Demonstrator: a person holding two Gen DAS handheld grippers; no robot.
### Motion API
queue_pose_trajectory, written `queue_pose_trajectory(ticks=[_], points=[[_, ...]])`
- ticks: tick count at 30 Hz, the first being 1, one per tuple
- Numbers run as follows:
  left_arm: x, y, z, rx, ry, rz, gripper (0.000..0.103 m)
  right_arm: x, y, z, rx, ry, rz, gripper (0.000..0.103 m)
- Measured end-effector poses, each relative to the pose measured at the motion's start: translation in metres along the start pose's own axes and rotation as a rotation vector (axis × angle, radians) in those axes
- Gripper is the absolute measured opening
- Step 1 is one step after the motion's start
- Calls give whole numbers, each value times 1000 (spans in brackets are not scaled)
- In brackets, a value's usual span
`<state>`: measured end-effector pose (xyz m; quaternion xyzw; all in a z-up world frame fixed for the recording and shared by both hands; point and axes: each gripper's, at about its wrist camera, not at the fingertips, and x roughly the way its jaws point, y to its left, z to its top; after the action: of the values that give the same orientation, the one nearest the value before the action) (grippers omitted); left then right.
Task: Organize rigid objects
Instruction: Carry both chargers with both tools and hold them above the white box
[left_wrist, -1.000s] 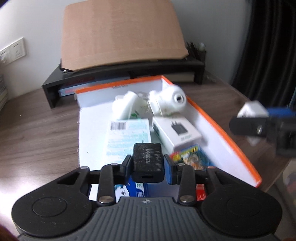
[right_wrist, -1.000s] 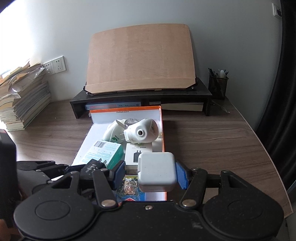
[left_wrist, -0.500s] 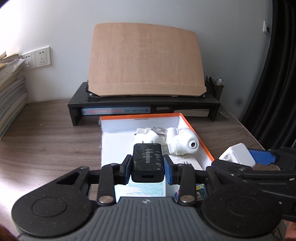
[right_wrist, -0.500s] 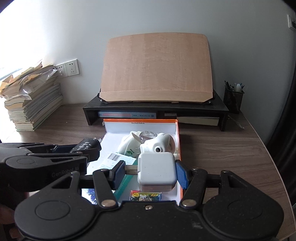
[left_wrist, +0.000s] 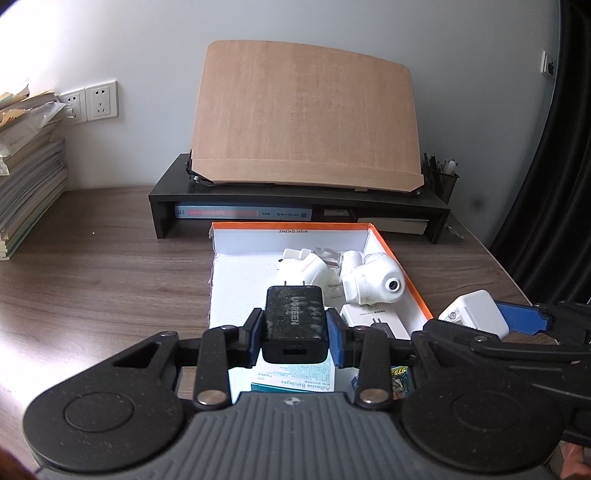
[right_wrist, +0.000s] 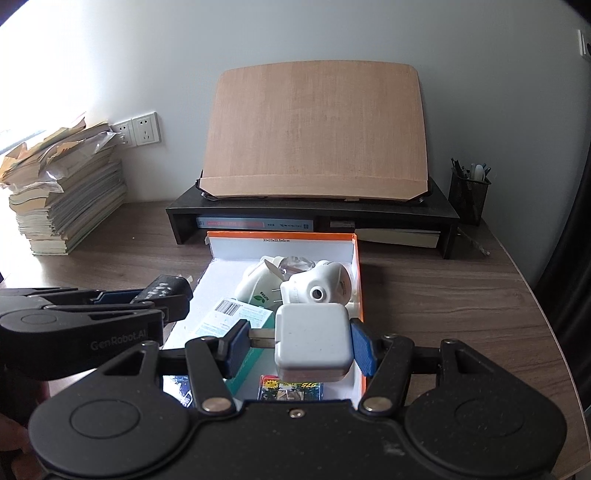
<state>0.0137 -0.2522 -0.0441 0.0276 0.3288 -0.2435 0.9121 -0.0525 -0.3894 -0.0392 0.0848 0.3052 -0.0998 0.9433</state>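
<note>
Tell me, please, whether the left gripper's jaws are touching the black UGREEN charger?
Touching. The left wrist view shows the left gripper with both blue-padded jaws pressed flush against the black UGREEN charger's sides, no gap.

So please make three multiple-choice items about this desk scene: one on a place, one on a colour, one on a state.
1. Where does the white round camera lie?
A. inside the orange-edged white cardboard box
B. on the black monitor shelf
C. on the paper stack

2. What colour is the charger block in the left gripper?
A. white
B. black
C. orange

3. What state is the right gripper in?
A. open
B. shut on nothing
C. shut on the white square charger

Answers: 1 A, it rests within the box walls; 2 B, its casing is black; 3 C, blue pads press both its sides.
</note>
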Motion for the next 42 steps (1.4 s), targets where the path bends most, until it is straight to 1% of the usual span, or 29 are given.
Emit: queue_pose_trajectory(ticks=[19,42], points=[[1,5,-4,-15,8,12,37,7,1,-3,-4,17,-3,70],[20,9,-4,-21,47,17,37,35,-7,-3,0,55,-19,70]])
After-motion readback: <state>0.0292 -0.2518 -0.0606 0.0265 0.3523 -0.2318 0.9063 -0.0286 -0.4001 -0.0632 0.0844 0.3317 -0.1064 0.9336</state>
